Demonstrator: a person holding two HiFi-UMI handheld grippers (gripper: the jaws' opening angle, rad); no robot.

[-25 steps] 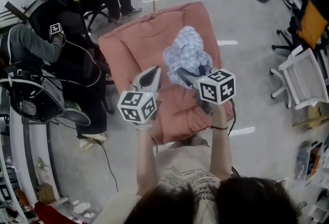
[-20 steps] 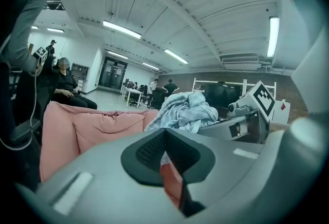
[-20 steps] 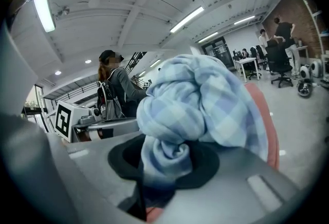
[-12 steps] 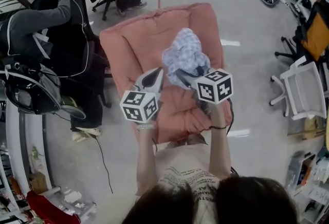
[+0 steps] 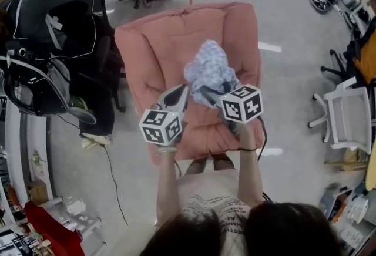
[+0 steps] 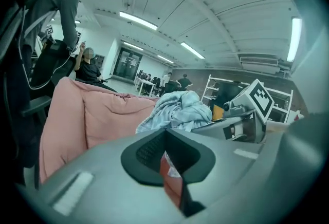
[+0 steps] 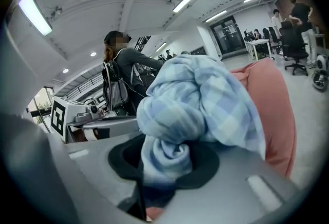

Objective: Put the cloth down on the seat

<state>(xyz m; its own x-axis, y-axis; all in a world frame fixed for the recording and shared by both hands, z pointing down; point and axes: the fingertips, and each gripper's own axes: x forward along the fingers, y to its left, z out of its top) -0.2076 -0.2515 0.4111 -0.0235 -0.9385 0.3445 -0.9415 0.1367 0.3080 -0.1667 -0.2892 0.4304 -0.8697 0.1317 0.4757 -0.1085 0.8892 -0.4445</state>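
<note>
Standing at the front edge of a pink cushioned seat (image 5: 167, 37), a person (image 5: 205, 202) held a gripper in each outstretched hand, both reaching over the cushion.

The right gripper (image 5: 207, 94) had its jaws clamped on a pale blue checked cloth (image 5: 208, 70). A twisted fold of fabric was pinched between the dark pads, and the rest billowed up and forward in a loose bundle that hid the tips from above. The cloth was off the cushion in that grip, over the middle of the seat, with the pink backrest behind it. I could not tell whether its lowest folds touched the cushion.

The left gripper (image 5: 181, 91) sat just left of the cloth, tips pointing toward the backrest. Its jaws were together, leaving only a thin slit, with nothing held between them. Whether its tips brushed the fabric was unclear.

Each gripper carried a white marker cube (image 5: 160, 126) with black squares, close to the person's hand.

Left of the seat, a bystander (image 5: 53, 20) in dark clothes sat close by. A white chair (image 5: 346, 117) stood well off to the right on the grey floor (image 5: 282, 26).
</note>
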